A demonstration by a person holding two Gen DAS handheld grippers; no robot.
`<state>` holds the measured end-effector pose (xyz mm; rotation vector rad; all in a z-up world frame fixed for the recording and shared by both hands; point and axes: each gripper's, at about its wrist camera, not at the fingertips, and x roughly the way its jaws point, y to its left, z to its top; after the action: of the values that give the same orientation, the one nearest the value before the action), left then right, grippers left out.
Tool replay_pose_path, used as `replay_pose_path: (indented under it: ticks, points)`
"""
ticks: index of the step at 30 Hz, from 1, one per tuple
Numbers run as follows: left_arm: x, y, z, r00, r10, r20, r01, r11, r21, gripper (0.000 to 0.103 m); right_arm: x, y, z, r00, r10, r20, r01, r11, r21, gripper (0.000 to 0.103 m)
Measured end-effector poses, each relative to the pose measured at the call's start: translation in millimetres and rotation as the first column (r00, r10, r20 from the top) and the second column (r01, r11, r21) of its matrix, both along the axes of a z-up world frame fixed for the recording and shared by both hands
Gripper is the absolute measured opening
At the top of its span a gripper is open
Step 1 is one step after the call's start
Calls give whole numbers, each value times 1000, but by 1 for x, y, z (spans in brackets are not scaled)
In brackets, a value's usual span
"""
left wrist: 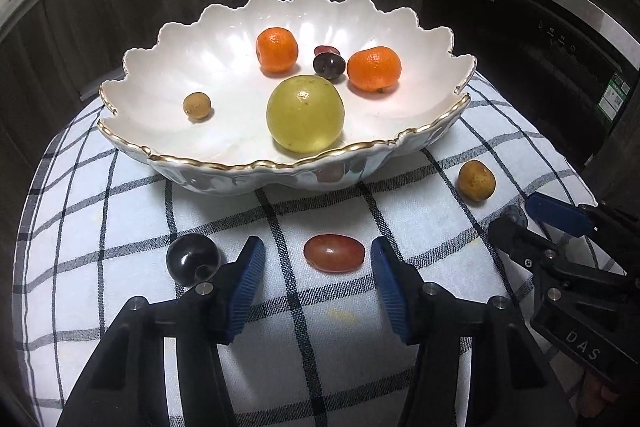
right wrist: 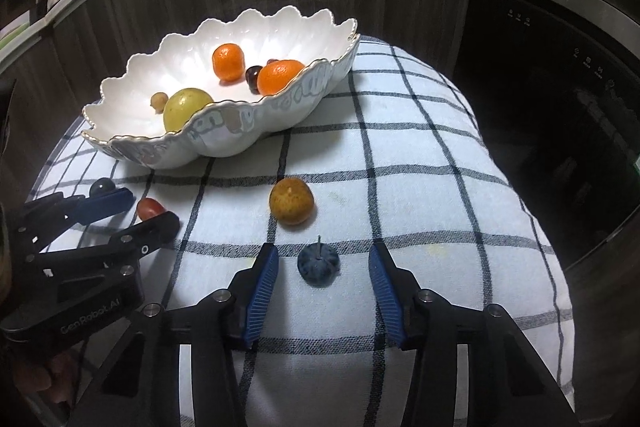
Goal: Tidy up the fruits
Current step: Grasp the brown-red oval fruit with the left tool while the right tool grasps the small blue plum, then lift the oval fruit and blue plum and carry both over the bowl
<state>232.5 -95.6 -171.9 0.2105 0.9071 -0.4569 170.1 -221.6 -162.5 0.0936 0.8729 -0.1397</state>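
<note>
A: Left wrist view first. The left claw [left wrist: 318, 263] stands wide, its pads either side of the red grape [left wrist: 334, 253] on the checked cloth [left wrist: 120, 227], not touching it. A dark grape [left wrist: 193, 259] sits just outside the left pad.

B: So closing off-centre could nudge that dark one, or squirt the oval grape forward.

A: Likely. It looks smooth and round.

B: Right wrist view?

A: The right claw [right wrist: 324, 267] is wide too, flanking the blueberry [right wrist: 319, 264], stem up. A brown fruit [right wrist: 291, 201] lies just beyond.

B: Hard squeezing may crush the berry. The bowl [right wrist: 224, 143] is near; its scalloped rim could catch fruit.
</note>
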Motion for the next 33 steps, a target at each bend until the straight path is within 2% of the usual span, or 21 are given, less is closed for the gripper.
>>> replay_pose_path:
  ticks: [3, 10, 13, 25, 33]
  points:
    - [2, 0, 0, 1000, -1, 1, 1, 1000, 1, 53, 1, 1, -1, 1000, 5, -3, -5, 1000, 1, 41]
    - [-1, -5, 0, 1000, -26, 15, 26, 1000, 12, 34, 1, 0, -1, 1000, 9, 0, -9, 1000, 9, 32]
    - [-3, -5, 1, 999, -29, 15, 29, 1000, 7, 30, 1, 1, -1, 1000, 11, -1, -11, 1000, 7, 23]
    - [-11, 1, 7, 1000, -12, 15, 12, 1000, 0, 29, -1, 2, 5, 1000, 24, 13, -24, 1000, 4, 23]
    - [-17, 8, 24, 1000, 8, 26, -7, 1000, -25, 29, -3, 3, 16, 999, 29, 36, -29, 1000, -1, 23]
